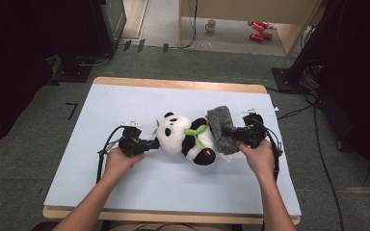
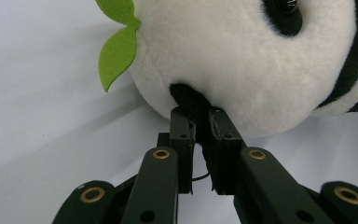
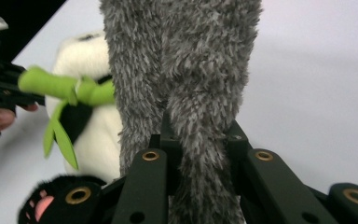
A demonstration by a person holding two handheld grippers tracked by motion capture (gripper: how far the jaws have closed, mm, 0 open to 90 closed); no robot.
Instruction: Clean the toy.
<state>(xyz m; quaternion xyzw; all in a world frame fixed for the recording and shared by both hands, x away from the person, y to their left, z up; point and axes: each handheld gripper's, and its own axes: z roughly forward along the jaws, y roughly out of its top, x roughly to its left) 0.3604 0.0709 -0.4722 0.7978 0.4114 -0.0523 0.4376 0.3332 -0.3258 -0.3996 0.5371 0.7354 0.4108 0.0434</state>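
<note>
**Mia:** What are the two hands doing?

**Ben:** Start close to us. The left tongs (image 1: 150, 144) are pinched tight on the black ear (image 2: 189, 100) of the toy panda (image 1: 185, 137). The right tongs (image 1: 236, 133) are clamped on a fuzzy grey sock (image 1: 221, 127).

**Mia:** Where is the panda?

**Ben:** It lies on its back in the middle of the desk (image 1: 125, 101), on the pale blue cover. Its head points to 9 o'clock. Its black foot (image 1: 204, 157) points to 5 o'clock. The sock sits right against the panda's body, on the 3 o'clock side.

**Mia:** So what is the job?

**Ben:** I think the sock has to go onto the panda.

**Mia:** How do you do that well?

**Ben:** Keep the ear hand quiet, so the panda can't slide. Move the sock slowly, with its open end toward the panda. I can't tell which end that is. Don't tug hard on the ear. And watch the green leaves (image 1: 195, 131) at its neck so the sock doesn't catch them.
</note>
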